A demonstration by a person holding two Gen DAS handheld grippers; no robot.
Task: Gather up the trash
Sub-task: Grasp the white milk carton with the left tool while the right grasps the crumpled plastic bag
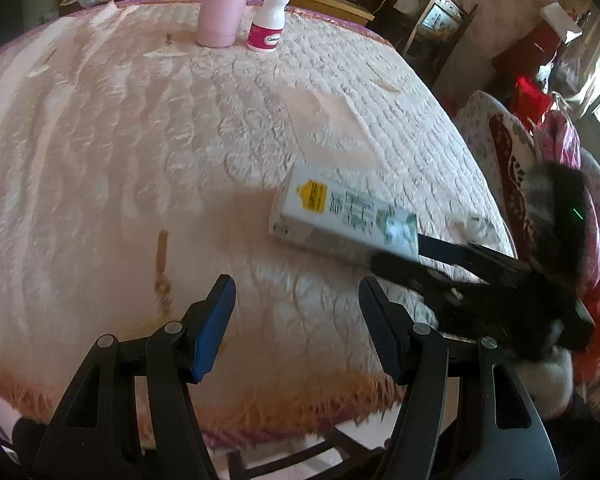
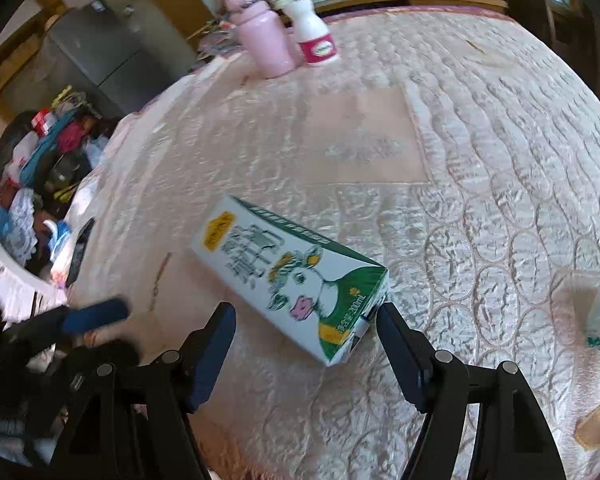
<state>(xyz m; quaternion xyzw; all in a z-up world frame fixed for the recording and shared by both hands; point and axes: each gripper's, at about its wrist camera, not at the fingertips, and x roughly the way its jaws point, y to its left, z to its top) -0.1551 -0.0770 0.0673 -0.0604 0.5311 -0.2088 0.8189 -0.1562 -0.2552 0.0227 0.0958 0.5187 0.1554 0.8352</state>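
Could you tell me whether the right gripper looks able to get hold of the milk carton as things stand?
Probably yes. The right gripper is open, and the near end of the milk carton already lies between its fingers on the tablecloth. Nothing sits between them. The carton lies slanted, so the grip may land on a corner.

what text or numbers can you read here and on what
"200mL": on the green band at the near end of the carton.
Large characters on the carton's face, yellow badge and side strip: too blurred to read.
Yellow sticker and small print on the carton's other side: too small to read.
Pink label on the white bottle: a brand word, blurred, not readable.
Pink flask: no text visible.
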